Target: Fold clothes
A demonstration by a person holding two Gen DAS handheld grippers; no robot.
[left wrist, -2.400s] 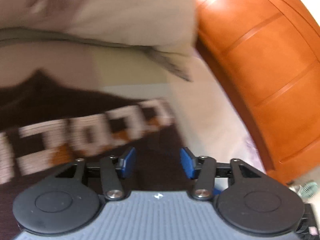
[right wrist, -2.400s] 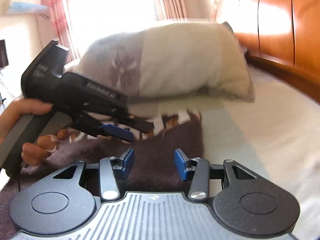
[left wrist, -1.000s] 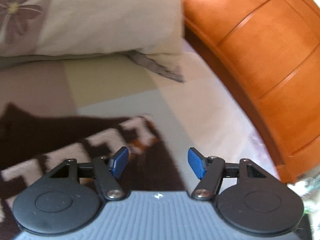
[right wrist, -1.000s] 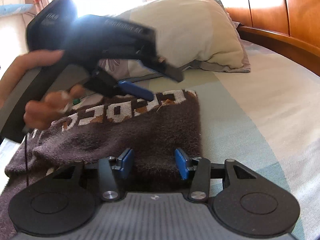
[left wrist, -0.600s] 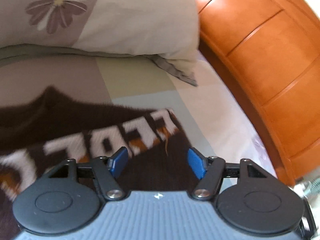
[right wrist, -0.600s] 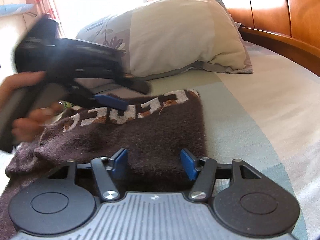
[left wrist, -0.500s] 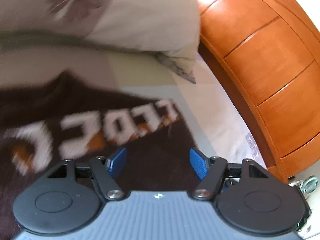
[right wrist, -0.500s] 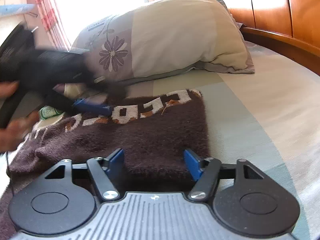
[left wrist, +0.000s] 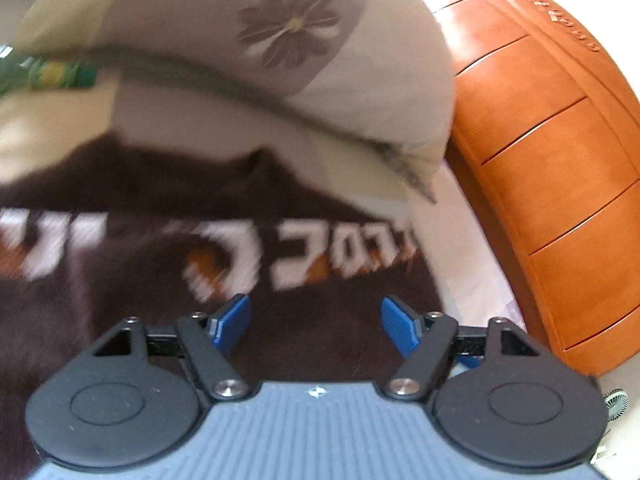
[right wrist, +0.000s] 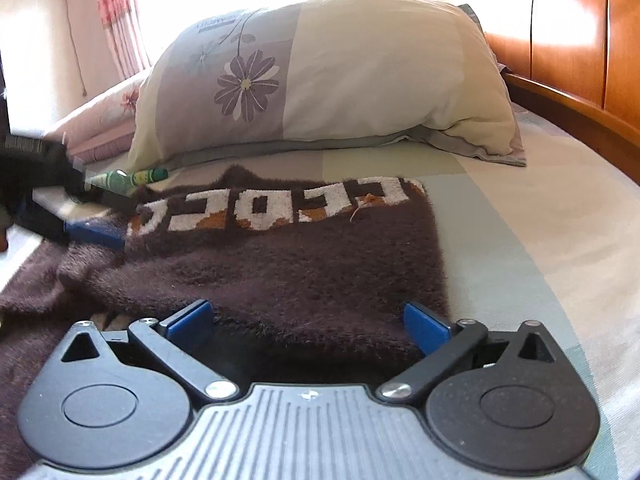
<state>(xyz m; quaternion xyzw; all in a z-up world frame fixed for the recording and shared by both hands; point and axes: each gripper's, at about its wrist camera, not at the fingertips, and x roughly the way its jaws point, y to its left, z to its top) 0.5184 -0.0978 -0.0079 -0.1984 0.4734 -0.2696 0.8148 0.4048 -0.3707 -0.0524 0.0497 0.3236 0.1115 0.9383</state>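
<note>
A dark brown fuzzy sweater (right wrist: 288, 264) with white and orange letters lies folded on the bed, its right edge straight. It also fills the left wrist view (left wrist: 160, 280). My right gripper (right wrist: 306, 322) is open wide and empty, low over the sweater's near edge. My left gripper (left wrist: 316, 320) is open and empty above the sweater; in the right wrist view it shows blurred at the far left (right wrist: 80, 220), over the sweater's left part.
A large pillow (right wrist: 340, 72) with a purple flower lies behind the sweater. An orange wooden headboard (left wrist: 560, 160) stands to the right. A green bottle (right wrist: 128, 178) lies by the pillow's left end. The pale bedsheet (right wrist: 540, 240) stretches right of the sweater.
My left gripper has moved left across the sweater, away from its right edge. My right gripper's jaws have opened wider and sit lower over the near edge.
</note>
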